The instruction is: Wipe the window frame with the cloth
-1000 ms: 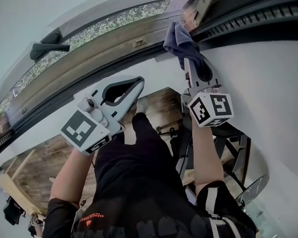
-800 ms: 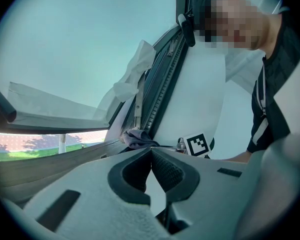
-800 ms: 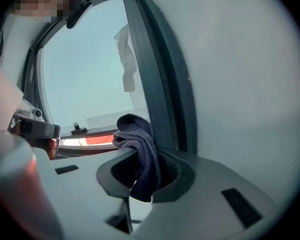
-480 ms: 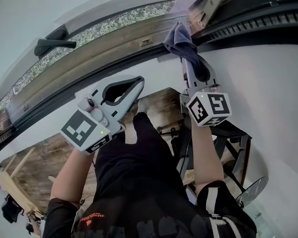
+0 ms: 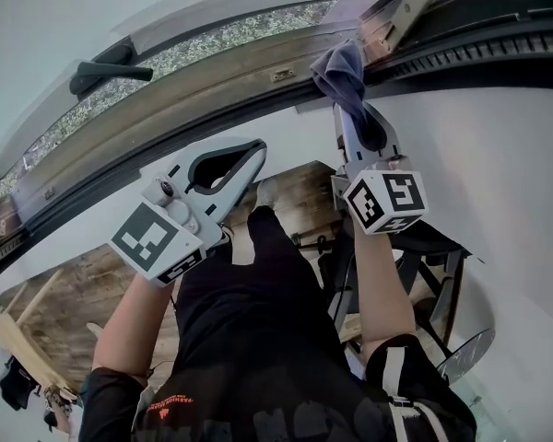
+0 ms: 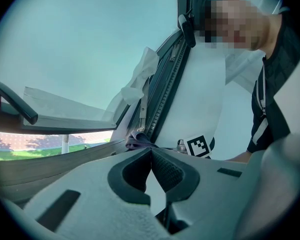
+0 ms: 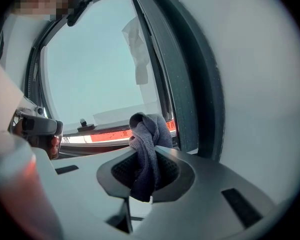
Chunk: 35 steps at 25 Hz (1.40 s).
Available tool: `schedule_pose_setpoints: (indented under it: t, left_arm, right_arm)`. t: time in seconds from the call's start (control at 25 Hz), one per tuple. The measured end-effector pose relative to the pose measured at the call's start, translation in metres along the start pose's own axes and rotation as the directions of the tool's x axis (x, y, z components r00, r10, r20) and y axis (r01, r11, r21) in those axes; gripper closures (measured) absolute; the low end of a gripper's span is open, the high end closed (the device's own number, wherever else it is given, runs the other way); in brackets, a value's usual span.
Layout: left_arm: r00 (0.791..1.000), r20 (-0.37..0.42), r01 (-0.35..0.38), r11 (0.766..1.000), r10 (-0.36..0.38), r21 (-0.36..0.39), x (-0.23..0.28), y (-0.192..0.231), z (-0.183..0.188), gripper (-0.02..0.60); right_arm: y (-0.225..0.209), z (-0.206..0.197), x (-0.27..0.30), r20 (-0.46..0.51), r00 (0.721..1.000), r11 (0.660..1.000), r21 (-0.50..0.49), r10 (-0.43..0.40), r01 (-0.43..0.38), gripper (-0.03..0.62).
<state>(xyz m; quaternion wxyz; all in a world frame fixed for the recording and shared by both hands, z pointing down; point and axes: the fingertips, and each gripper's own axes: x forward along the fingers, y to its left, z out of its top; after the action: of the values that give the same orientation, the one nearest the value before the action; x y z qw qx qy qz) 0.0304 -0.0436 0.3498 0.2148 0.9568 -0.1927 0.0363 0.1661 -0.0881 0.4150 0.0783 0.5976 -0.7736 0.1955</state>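
A long window frame [image 5: 194, 86] runs diagonally across the top of the head view. The right gripper [image 5: 358, 118], up at the frame's right end, has its jaws clenched on a dark blue-grey cloth [image 5: 341, 70], whose bunched top lies against the frame. The left gripper [image 5: 249, 153] hangs lower left, apart from the frame, with its jaws pressed together on nothing. A dark window handle [image 5: 106, 70] sits at upper left.

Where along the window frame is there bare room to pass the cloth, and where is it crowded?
Bare: the frame between the handle and the cloth, save one small plate. Crowded: just right of the cloth, where a metal stay meets the frame.
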Motion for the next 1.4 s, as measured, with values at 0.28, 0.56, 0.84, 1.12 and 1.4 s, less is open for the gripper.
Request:
schedule_pose_setpoints:
  t: [0.28, 0.56, 0.84, 1.12, 1.4]
  left_arm:
    - [1.000, 0.003, -0.009, 1.000, 0.009, -0.003, -0.010, 0.003, -0.001, 0.561]
    - [1.000, 0.005, -0.016, 1.000, 0.016, -0.001, -0.021, 0.004, -0.001, 0.561]
    - [0.999, 0.009, -0.031, 1.000, 0.031, 0.001, -0.035, 0.007, -0.001, 0.561]
    - [0.999, 0.016, -0.047, 0.999, 0.047, 0.004, -0.050, 0.008, 0.000, 0.561]
    - [0.998, 0.024, -0.059, 0.998, 0.059, 0.004, -0.060, 0.010, 0.001, 0.561]
  right_arm:
    - [0.015, -0.003, 0.004, -0.006, 1.000, 1.000, -0.005, 0.022, -0.022, 0.551]
    - [0.029, -0.005, 0.006, -0.012, 0.999, 0.999, -0.007, 0.041, -0.041, 0.551]
    - [0.047, -0.010, 0.009, -0.019, 0.998, 0.998, -0.010, 0.064, -0.064, 0.551]
    - [0.065, -0.014, 0.011, -0.029, 0.996, 0.996, -0.014, 0.087, -0.088, 0.551]
    - [0.085, -0.018, 0.013, -0.041, 0.992, 0.993, -0.019, 0.119, -0.120, 0.551]
